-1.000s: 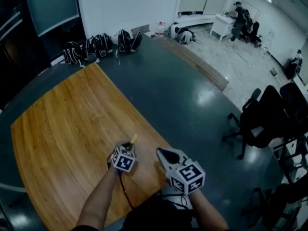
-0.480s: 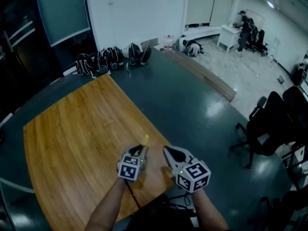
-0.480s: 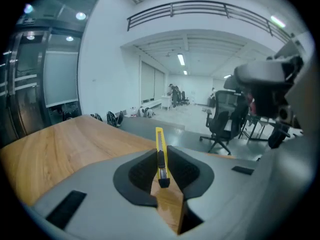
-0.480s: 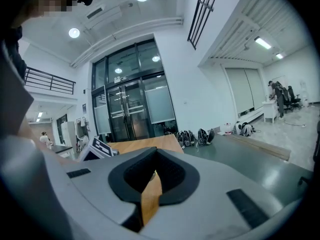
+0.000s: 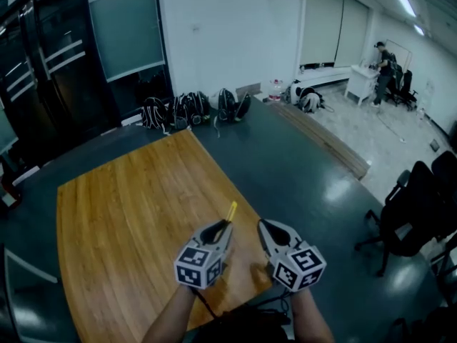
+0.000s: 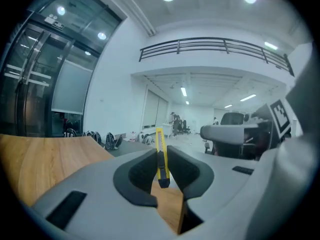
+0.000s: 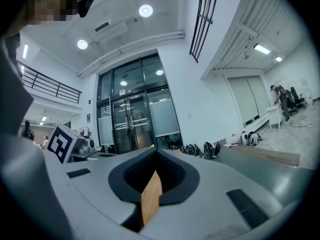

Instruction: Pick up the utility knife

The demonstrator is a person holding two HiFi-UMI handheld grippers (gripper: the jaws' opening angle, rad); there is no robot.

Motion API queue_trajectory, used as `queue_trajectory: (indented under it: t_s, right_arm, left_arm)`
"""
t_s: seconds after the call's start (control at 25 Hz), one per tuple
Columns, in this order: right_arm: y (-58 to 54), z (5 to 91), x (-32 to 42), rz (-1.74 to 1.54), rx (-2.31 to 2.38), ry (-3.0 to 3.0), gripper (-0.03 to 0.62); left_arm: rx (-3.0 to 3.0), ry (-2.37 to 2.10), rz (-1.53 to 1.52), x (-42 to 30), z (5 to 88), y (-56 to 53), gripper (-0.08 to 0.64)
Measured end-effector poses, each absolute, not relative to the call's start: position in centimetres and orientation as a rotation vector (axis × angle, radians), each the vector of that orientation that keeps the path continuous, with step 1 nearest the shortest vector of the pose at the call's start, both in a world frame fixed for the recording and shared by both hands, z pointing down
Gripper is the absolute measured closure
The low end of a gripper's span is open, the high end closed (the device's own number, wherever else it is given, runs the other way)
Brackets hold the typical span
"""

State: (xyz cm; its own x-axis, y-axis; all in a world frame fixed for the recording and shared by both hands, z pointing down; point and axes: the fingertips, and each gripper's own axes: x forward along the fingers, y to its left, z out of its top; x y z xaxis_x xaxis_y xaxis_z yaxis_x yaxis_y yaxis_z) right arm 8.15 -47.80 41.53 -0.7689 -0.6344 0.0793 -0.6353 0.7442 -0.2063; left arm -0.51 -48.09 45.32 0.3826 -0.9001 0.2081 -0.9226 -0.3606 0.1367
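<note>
My left gripper [image 5: 222, 226] is shut on the yellow utility knife [image 5: 230, 211], held well above the wooden table [image 5: 128, 213]. In the left gripper view the knife [image 6: 161, 156] stands between the dark pads, its yellow end pointing forward past my left gripper [image 6: 162, 166]. My right gripper [image 5: 268, 227] hovers just to the right at about the same height. In the right gripper view my right gripper [image 7: 155, 176] has its tips together with nothing between them; only a sliver of table shows through behind.
Several backpacks [image 5: 189, 108] lie on the floor beyond the table's far end. Office chairs [image 5: 410, 213] stand at the right. A person [image 5: 385, 59] is at a white desk far back right. Dark glass doors [image 5: 57, 70] line the left wall.
Both grippers have risen, the left one more, carrying the knife up off the table. The head view has tilted upward, showing more of the room.
</note>
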Motion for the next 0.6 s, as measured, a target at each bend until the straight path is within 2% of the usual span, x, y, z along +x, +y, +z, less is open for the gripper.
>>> queue_trajectory:
  t_s: [0.6]
  right_arm:
    - [-46.5, 37.5, 6.3, 0.213, 0.996, -3.041, 0.581]
  left_arm:
    - [2.497, -1.64, -0.022, -0.9, 39.1, -45.9, 0.491]
